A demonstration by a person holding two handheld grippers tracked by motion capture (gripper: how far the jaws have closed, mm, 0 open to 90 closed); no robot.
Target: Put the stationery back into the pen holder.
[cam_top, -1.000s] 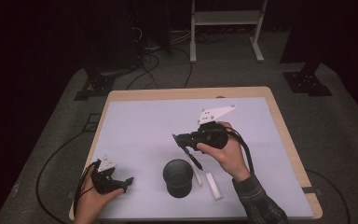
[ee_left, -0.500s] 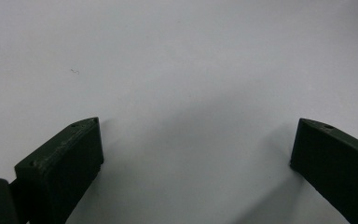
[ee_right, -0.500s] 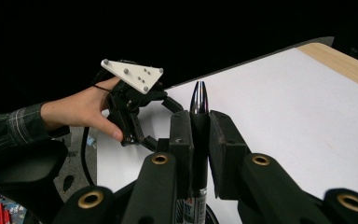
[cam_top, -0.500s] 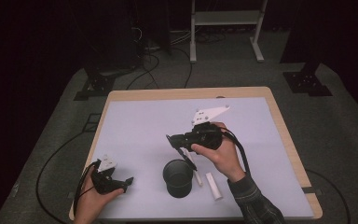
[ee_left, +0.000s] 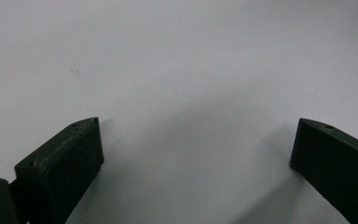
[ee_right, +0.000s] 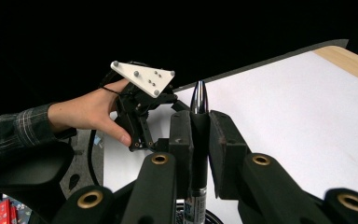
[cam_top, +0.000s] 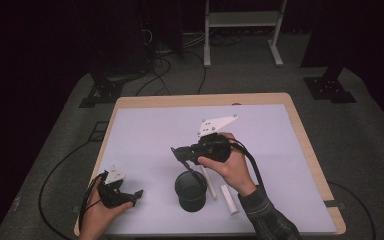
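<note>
A person's right hand holds my right gripper [cam_top: 180,154] just above and behind a black cup [cam_top: 191,192] at the table's front middle. Its jaws are shut on a dark pen [cam_top: 194,170] that slants down toward the cup's mouth. In the right gripper view the pen [ee_right: 199,100] stands clamped between the two pads [ee_right: 225,140], silver tip up, with the cup's rim [ee_right: 216,218] below. My left gripper [cam_top: 137,194] rests on the table's front left corner in the left hand. Its jaws stand wide open [ee_left: 196,154] over bare white tabletop.
A thin white stick [cam_top: 209,181] and a short white cylinder [cam_top: 230,199] lie just right of the cup. The white mat [cam_top: 145,130] has a wooden border [cam_top: 310,150]. Cables, stands and a metal frame [cam_top: 240,30] are on the dark floor beyond.
The right gripper has shifted a little to the left with the pen, bringing the pen's lower end over the cup. The left gripper has stayed in place.
</note>
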